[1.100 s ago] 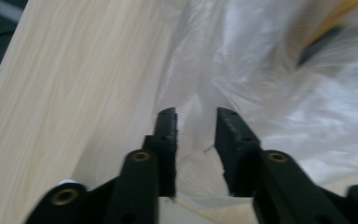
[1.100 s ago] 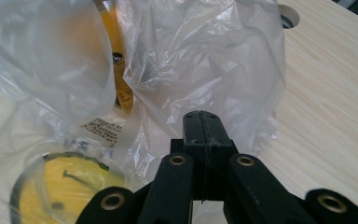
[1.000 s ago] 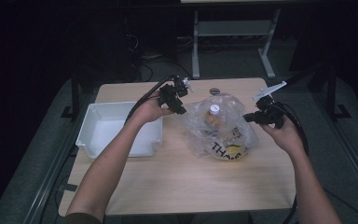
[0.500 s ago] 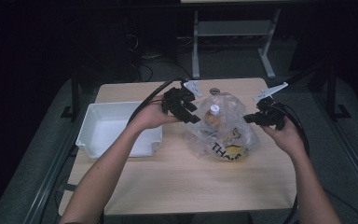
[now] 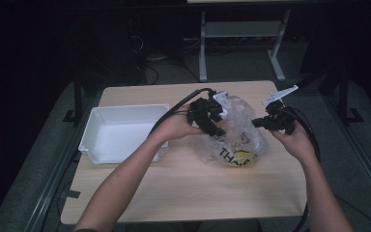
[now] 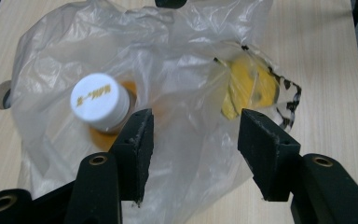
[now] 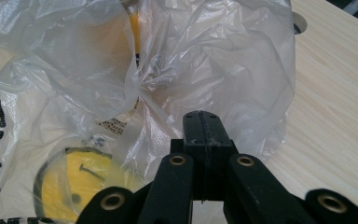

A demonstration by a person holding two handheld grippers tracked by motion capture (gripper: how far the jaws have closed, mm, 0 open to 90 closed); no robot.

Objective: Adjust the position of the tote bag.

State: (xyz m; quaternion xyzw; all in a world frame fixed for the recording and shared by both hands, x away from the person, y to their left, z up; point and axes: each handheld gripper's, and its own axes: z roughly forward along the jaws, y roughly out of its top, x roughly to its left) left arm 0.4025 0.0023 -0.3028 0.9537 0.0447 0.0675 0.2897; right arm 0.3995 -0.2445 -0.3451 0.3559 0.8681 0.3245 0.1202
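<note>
Two grippers working a clear plastic bag on a wooden tabletop.

The tabletop (image 5: 174,188) carries a white tray (image 5: 125,133) at its left side and, well apart to the right of it, the crumpled plastic bag (image 5: 236,137) with dark lettering. Inside the bag stand a bottle (image 6: 100,105) with a white cap and orange contents and, beside it, a round yellow thing (image 6: 251,91). The left gripper (image 5: 211,118) hangs over the bag's left top edge; its jaws have just been opening and stand apart, released, with bag film below them. The right gripper (image 5: 265,122) is clenched on a fold of the bag at its right edge.
</note>
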